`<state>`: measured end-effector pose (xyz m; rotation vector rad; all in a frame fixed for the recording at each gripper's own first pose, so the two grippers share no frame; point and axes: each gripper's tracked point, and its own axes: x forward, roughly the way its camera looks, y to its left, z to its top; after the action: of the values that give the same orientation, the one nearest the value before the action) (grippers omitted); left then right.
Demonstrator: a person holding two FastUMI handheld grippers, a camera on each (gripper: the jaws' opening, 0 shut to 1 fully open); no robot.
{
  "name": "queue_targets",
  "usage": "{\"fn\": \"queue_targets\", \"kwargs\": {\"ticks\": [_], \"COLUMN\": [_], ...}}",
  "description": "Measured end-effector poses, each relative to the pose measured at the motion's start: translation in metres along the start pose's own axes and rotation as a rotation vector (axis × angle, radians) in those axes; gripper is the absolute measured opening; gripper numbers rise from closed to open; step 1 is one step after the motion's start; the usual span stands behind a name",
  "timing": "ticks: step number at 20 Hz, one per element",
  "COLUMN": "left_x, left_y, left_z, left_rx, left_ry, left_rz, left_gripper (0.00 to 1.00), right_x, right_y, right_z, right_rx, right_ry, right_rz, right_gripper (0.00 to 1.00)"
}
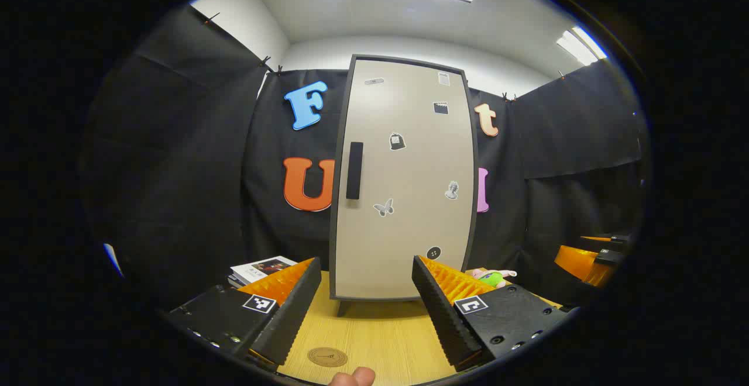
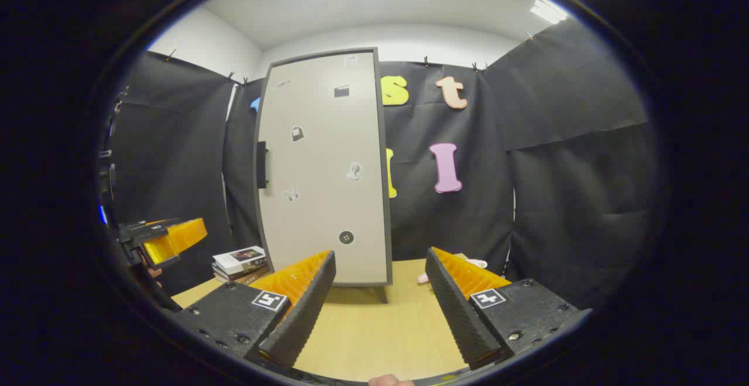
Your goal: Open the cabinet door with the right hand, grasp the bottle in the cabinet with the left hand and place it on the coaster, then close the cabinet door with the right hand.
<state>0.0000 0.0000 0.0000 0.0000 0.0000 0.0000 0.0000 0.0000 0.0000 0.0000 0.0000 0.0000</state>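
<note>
- The tall beige cabinet with a dark frame stands on the light wooden table, and its door is flat against the frame, so I judge that nothing of the task is done yet.
- The black bar handle sits on the cabinet's left edge at mid height; in the right gripper view it shows at, untouched.
- The left gripper, black with orange ribbed fingers, has its fingers spread wide with nothing between them, pointed at the cabinet's base from in front.
- The right gripper is likewise spread apart and empty, aimed at the cabinet's lower right corner, apart from the handle.
- The bottle cannot be seen; going by the task, it should be behind the closed door.
- The round brown coaster lies on the table in front of the cabinet, nearer than its legs, and is bare.
- A stack of books rests left of the cabinet, and a small pink and green toy lies to its right.
- Left to do, as I judge: open the door, lift the bottle out, set it on the coaster, close the door.
</note>
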Motion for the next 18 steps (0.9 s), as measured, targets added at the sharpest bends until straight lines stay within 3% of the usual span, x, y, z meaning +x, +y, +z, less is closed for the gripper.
{"fn": "queue_targets", "kwargs": {"ticks": [4, 5, 7, 8, 10, 18], "left_x": [-0.003, -0.004, -0.003, -0.003, -0.003, -0.001], "left_y": [0.007, 0.008, 0.010, 0.010, 0.012, 0.015], "left_z": [0.000, 0.000, 0.000, -0.001, -0.003, -0.006], "left_rx": [-0.004, -0.004, 0.001, 0.007, 0.012, 0.008], "left_ry": [-0.001, -0.004, -0.002, 0.001, 0.006, 0.015], "left_rz": [0.010, 0.013, 0.013, 0.009, 0.007, -0.002], "left_gripper": [0.94, 0.94, 0.94, 0.94, 0.94, 0.94], "right_x": [-0.001, -0.002, -0.002, -0.003, -0.003, -0.003], "right_y": [0.002, 0.002, 0.001, 0.001, 0.001, 0.001], "right_z": [0.001, 0.000, 0.000, 0.000, 0.000, -0.001], "right_rx": [-0.009, -0.008, 0.000, 0.001, 0.001, 0.002], "right_ry": [-0.003, -0.007, -0.012, -0.011, -0.013, -0.005], "right_rz": [-0.010, -0.010, -0.010, -0.010, -0.013, -0.012], "right_gripper": [0.94, 0.99, 0.94, 0.99, 0.94, 0.94]}}
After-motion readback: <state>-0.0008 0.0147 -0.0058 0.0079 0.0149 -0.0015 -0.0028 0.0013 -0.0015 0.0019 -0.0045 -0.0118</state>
